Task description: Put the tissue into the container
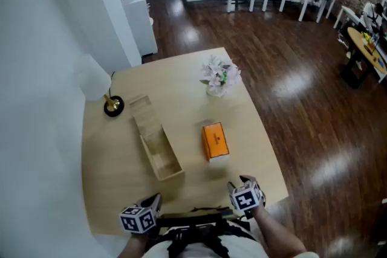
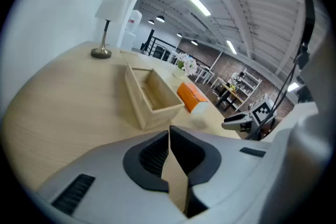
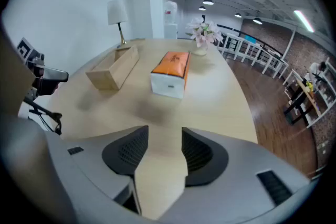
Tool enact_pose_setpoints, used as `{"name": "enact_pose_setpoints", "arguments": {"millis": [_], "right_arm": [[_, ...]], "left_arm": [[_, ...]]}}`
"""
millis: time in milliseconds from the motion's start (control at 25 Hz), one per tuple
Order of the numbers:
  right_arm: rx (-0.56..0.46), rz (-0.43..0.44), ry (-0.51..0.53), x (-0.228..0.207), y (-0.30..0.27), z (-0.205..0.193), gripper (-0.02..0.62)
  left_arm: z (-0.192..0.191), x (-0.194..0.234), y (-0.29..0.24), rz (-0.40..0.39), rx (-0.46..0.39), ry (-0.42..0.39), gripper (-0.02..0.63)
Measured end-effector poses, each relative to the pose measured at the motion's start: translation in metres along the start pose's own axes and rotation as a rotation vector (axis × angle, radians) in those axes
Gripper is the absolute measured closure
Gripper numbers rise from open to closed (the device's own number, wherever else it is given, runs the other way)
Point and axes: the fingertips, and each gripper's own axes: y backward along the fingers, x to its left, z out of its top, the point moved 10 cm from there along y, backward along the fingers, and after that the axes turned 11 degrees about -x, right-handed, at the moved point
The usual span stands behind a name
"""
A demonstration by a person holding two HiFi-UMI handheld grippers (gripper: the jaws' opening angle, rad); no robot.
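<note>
The right tool has its jaws partly apart with only bare bench between them. The left tool is closed, jaw against jaw, and holds nothing. Both hang over the near edge of the pale wooden bench.

The orange-and-white cardboard tissue box lies straight ahead of the right tool, well apart from it. The open, empty light-wood container sits beyond it to that tool's left.

The reach looks to be just beginning. The right jaws probably need to open wider than the box's narrow width, then close across its long sides near the middle so it lifts level.

A small dark mark on the box's white end is too small to read. No other writing shows.
</note>
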Motion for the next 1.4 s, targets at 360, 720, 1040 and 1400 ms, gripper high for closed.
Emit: {"name": "enact_pose_setpoints", "arguments": {"millis": [360,720,1040,1400], "right_arm": [[-0.167,-0.019,-0.066,-0.015,0.008,0.054,0.306],[-0.207,-0.022,-0.081,-0.018,-0.009,0.083,0.239],[-0.209,-0.024,-0.104,-0.025,-0.042,0.104,0.170],[-0.192,-0.011,-0.116,-0.023,-0.078,0.127,0.164]], "left_arm": [[0.056,-0.027,0.003,-0.096,-0.209,0.007,0.594],[0.078,-0.042,0.005,-0.119,-0.260,-0.036,0.476],[0.089,-0.052,-0.001,-0.124,-0.239,-0.074,0.476],[0.094,-0.051,-0.010,-0.113,-0.228,-0.067,0.476]]}}
